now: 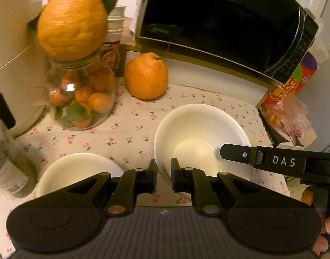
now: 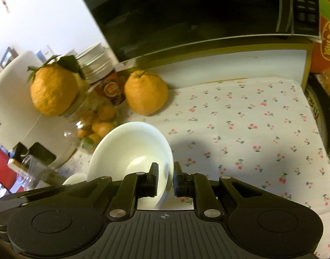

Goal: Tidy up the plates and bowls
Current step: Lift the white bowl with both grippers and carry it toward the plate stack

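Note:
A white bowl (image 1: 199,127) is held over the cherry-print cloth (image 1: 126,129) by both grippers. My left gripper (image 1: 163,172) is shut on its near rim, one finger outside and one inside. My right gripper (image 2: 166,179) is shut on the rim of the same bowl (image 2: 130,146), which tilts in that view. In the left wrist view the right gripper's finger (image 1: 236,152) reaches into the bowl from the right. A second white bowl (image 1: 78,169) sits on the cloth at the lower left, and only its edge (image 2: 76,178) shows in the right wrist view.
A glass jar of small oranges (image 1: 80,99) with a big orange (image 1: 72,21) on top stands at the left. Another big orange (image 1: 145,75) lies by the shelf under the black microwave (image 1: 219,21). Stacked white bowls (image 2: 95,60) stand behind the jar. A bottle (image 1: 7,157) lies at the left edge and a red box (image 1: 290,84) stands at the right.

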`<state>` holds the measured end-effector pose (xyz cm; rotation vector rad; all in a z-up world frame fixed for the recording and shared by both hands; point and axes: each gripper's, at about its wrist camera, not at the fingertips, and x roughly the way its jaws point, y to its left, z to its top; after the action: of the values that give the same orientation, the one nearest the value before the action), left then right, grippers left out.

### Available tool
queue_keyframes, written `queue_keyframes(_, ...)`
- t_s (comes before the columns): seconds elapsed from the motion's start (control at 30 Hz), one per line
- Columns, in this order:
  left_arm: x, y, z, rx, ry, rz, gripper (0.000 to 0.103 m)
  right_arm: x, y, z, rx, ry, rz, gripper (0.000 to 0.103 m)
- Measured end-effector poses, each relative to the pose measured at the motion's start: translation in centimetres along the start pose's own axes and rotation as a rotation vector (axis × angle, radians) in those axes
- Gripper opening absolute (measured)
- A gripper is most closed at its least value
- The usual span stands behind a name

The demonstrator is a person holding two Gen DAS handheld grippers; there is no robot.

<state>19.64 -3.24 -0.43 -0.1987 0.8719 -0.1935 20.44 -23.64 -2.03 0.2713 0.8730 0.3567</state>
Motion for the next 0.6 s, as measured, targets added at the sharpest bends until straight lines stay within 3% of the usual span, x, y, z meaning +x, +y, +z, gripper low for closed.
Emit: queue_keyframes(0.6, -3.4, 5.1, -1.5, -0.125, 0.01, 0.017, 0.011, 0.3, 6.2, -1.4, -0.136, 0.03, 0.068, 0.015)
